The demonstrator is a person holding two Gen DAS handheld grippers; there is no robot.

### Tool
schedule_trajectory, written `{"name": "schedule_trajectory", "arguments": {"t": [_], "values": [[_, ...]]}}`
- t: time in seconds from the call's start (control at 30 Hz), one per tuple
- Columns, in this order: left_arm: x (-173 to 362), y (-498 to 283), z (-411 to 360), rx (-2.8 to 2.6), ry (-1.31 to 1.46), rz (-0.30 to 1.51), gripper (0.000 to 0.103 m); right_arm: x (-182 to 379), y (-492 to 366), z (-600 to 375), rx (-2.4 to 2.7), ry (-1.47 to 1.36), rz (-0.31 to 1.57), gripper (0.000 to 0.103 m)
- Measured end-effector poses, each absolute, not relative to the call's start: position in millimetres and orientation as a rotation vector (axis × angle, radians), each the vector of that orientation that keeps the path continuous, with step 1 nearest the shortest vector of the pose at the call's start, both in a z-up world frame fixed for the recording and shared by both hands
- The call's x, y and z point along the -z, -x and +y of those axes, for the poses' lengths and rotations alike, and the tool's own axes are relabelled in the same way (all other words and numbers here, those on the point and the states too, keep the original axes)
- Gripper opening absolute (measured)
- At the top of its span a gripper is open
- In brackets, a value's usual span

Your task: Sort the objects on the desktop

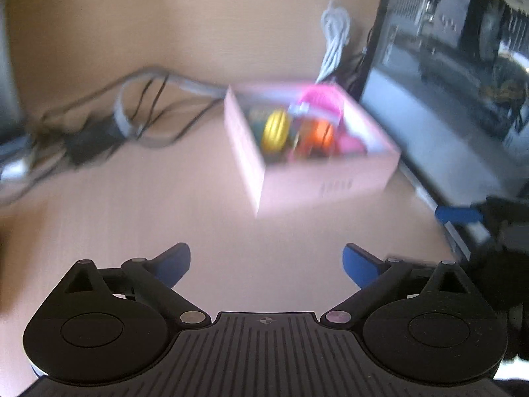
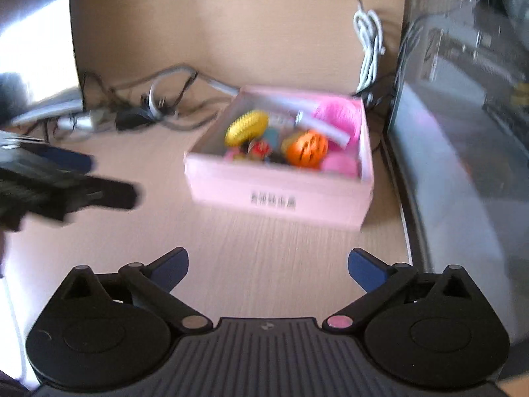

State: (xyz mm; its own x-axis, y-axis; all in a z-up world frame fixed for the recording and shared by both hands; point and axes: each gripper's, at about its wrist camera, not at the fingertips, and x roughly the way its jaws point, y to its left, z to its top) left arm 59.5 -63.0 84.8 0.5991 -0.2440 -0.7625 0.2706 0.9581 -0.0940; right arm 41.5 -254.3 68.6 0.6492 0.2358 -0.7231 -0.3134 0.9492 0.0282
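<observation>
A pink box [image 1: 317, 182] stands on the wooden desk, also in the right wrist view [image 2: 277, 195]. It holds a yellow ridged toy [image 2: 246, 126], an orange striped ball [image 2: 307, 149], pink fluffy items [image 2: 340, 112], a pale tube [image 2: 317, 122] and smaller things. My left gripper [image 1: 266, 264] is open and empty, short of the box. My right gripper [image 2: 267, 266] is open and empty, in front of the box. The left gripper also shows at the left of the right wrist view [image 2: 66, 185]. Both views are blurred.
A tangle of dark and grey cables [image 2: 142, 106] lies behind and left of the box. A coiled white cable [image 2: 368, 36] hangs at the back. A glass-sided computer case [image 2: 463, 115] stands close on the right.
</observation>
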Motion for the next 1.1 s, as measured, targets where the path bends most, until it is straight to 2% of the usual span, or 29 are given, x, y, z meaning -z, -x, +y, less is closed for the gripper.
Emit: {"name": "schedule_trajectory", "arguments": {"t": [0.13, 0.37, 0.77, 1.1], "values": [[-56, -28, -51, 0.207, 0.003, 0.945, 0.102, -43, -28, -254, -0.285, 0.108, 0.852, 0.103], [-10, -18, -49, 0.048, 0.016, 0.921, 0.103, -12, -20, -244, -0.248, 0.142, 0.855, 0.103], [5, -31, -68, 0.022, -0.024, 0.741, 0.103, -1, -40, -246, -0.241, 0.097, 0.793, 0.103], [5, -40, -72, 0.011, -0.014, 0.732, 0.103, 8, -53, -245, -0.271, 0.094, 0.692, 0.103]]}}
